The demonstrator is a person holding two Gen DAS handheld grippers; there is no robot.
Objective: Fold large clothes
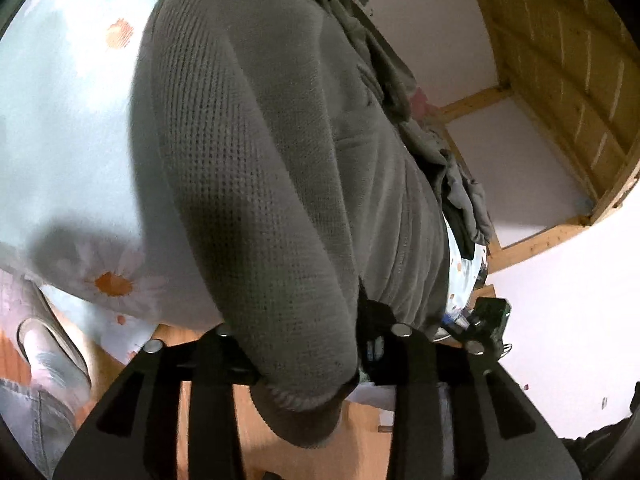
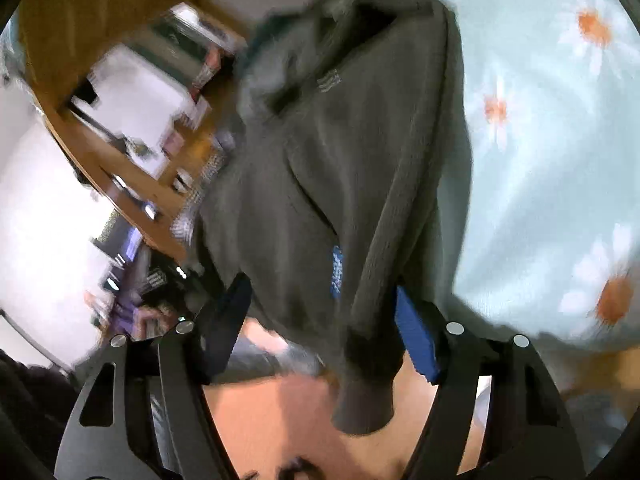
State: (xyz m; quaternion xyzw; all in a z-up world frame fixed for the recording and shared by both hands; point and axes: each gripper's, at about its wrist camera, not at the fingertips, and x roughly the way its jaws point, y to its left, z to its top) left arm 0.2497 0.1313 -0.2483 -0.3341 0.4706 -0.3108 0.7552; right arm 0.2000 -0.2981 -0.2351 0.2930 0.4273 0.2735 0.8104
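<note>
A large dark grey knit sweater (image 1: 260,152) lies on a pale blue sheet with daisy print (image 1: 60,140). In the left wrist view its sleeve with the ribbed cuff (image 1: 304,400) hangs between my left gripper's (image 1: 308,364) black fingers, which are closed on it. In the right wrist view the sweater (image 2: 340,160) hangs between my right gripper's (image 2: 324,320) blue-padded fingers (image 2: 416,340); the jaws stand apart with fabric and a cuff (image 2: 364,404) between them. The view is blurred.
The flowered sheet (image 2: 540,160) covers the bed. A wooden frame (image 1: 560,80) and white wall stand at right in the left view. Wooden shelves with boxes (image 2: 132,120) are at left in the right view. The person's shoe (image 1: 52,356) stands on the wooden floor.
</note>
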